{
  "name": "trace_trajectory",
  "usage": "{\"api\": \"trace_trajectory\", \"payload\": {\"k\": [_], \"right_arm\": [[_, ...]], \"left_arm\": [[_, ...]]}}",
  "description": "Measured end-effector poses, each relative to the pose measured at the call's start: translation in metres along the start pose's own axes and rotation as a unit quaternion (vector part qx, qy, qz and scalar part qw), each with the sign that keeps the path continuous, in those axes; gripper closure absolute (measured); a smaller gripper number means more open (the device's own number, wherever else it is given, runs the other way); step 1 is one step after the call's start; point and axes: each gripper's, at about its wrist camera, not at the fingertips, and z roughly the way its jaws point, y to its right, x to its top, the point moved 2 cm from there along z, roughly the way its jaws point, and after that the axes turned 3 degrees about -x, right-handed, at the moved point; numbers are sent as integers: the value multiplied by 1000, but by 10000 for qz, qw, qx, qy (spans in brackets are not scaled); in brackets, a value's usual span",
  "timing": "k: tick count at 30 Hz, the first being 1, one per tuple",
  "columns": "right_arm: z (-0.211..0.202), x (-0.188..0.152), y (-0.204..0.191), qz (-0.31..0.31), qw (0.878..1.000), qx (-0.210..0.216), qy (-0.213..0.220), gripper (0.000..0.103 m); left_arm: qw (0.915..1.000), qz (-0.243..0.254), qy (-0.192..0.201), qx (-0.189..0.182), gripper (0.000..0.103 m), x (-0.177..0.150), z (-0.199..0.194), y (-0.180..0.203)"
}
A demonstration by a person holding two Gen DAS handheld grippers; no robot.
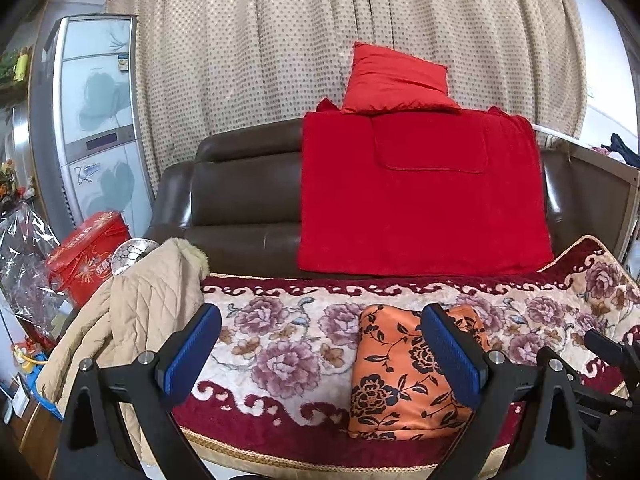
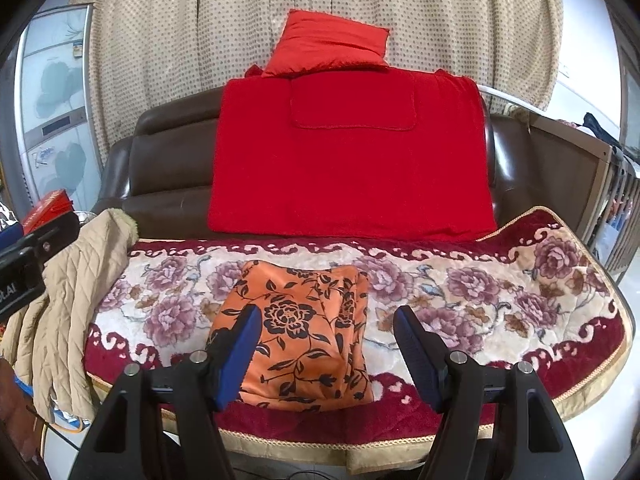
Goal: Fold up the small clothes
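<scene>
An orange garment with a black flower print (image 2: pixel 300 328) lies folded into a compact rectangle on the flowered sofa cover (image 2: pixel 500 300). My right gripper (image 2: pixel 326 314) hovers open just in front of it, its blue pads wide apart with nothing between them. In the left wrist view the same orange garment (image 1: pixel 396 376) lies to the right of centre, partly behind the right finger. My left gripper (image 1: pixel 320 316) is open too, held above the cover (image 1: pixel 280 344) and holding nothing.
A beige quilted jacket (image 1: pixel 132 320) hangs over the sofa's left end. A red blanket (image 2: pixel 348 160) drapes the brown sofa back, with a red cushion (image 2: pixel 328 44) on top. A red box (image 1: pixel 86 256) and a fridge (image 1: pixel 96 120) stand at the left. A dotted curtain hangs behind.
</scene>
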Motion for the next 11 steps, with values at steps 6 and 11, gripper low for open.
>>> {"api": "trace_trajectory", "payload": {"k": [6, 11], "right_arm": [[6, 3, 5, 41, 10000, -22, -3, 30], [23, 5, 7, 46, 9999, -20, -125, 30]], "left_arm": [[10000, -8, 9, -34, 3, 4, 8, 2], [9999, 18, -117, -116, 3, 2, 33, 4]]}}
